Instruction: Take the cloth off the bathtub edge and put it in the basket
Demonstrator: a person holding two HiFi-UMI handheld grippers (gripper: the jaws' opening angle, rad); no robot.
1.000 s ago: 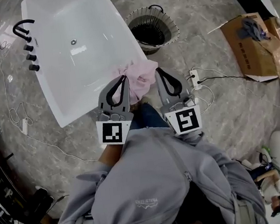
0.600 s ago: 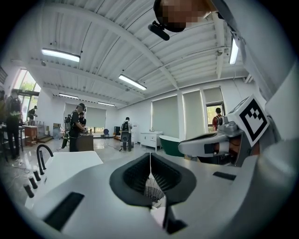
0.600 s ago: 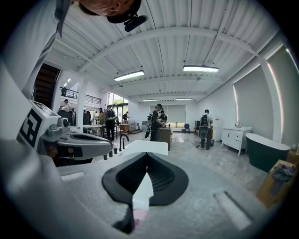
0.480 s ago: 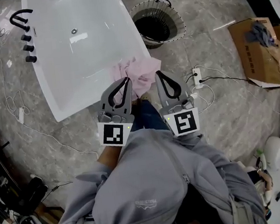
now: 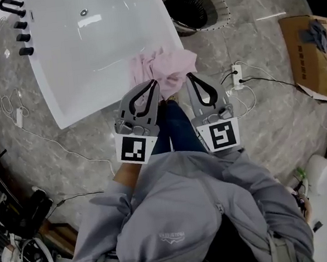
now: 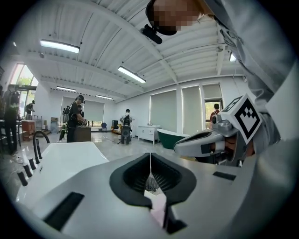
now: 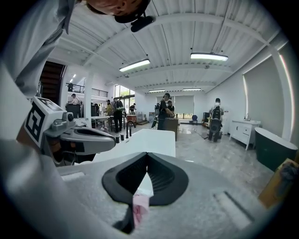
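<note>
The pink cloth point(image 5: 165, 68) lies crumpled over the near right corner of the tub point(image 5: 84, 54), part on the rim and part spilling outward towards the floor point(image 5: 268, 121). Both grippers point at it from the near side. The left gripper point(image 5: 153, 83) has its tip over the cloth's near left edge and the right gripper point(image 5: 191, 76) has its tip at the near right edge. Whether either tip touches the fabric cannot be told. Each gripper's fingers point(image 6: 126, 177) are pressed together with nothing between the tips, and in both gripper views a sliver of pink shows only through the slot nearer the camera. The basket point(image 5: 221, 15) stands on the floor just beside the tub's far right side, well apart from the cloth. It is round, with a pale slatted rim and a dark inside. Each gripper carries a cube with a black-and-white square marker, which is a pattern rather than words. The small print on the chest of the person's grey jacket point(image 5: 179, 214) and the marks on the cardboard box point(image 5: 305, 61) at the right are too small to read. The tub is glossy white with black taps point(image 5: 21, 38) at its far left, and the floor is grey, veined and stone-like. The fingers are grey plastic with ribbed black pads. The cloth looks soft and loosely folded.
</note>
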